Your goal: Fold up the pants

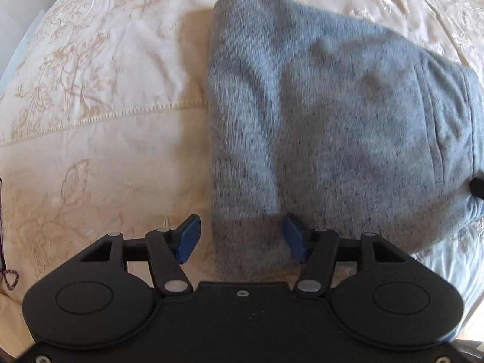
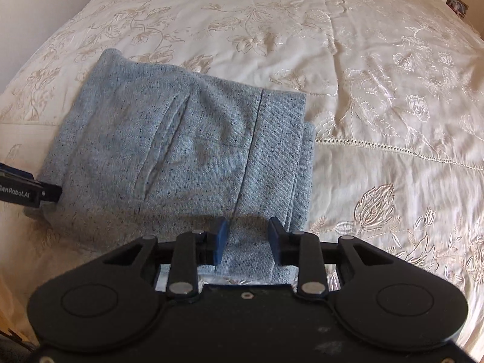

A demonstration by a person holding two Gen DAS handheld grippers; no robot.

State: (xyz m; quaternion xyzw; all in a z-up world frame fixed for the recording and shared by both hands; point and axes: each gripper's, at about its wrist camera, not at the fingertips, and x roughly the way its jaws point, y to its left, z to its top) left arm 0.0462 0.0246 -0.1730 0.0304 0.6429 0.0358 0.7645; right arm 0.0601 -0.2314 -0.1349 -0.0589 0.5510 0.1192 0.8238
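The grey-blue speckled pants (image 1: 332, 127) lie folded into a thick rectangle on the bed; they also show in the right wrist view (image 2: 187, 157), with a pocket slit and a seam on top. My left gripper (image 1: 240, 239) is open just above the near left corner of the fold, holding nothing. My right gripper (image 2: 246, 240) is open over the near right edge of the pants, with cloth showing between its blue fingers (image 2: 220, 242). The left gripper also shows in the right wrist view (image 2: 30, 192), at the left edge of the pants.
A cream bedspread (image 2: 378, 90) with embroidered flowers covers the bed. A stitched seam (image 2: 393, 151) runs across it. A wall (image 2: 39, 9) stands at the bed's left. Small items (image 2: 453, 0) sit at the far right corner.
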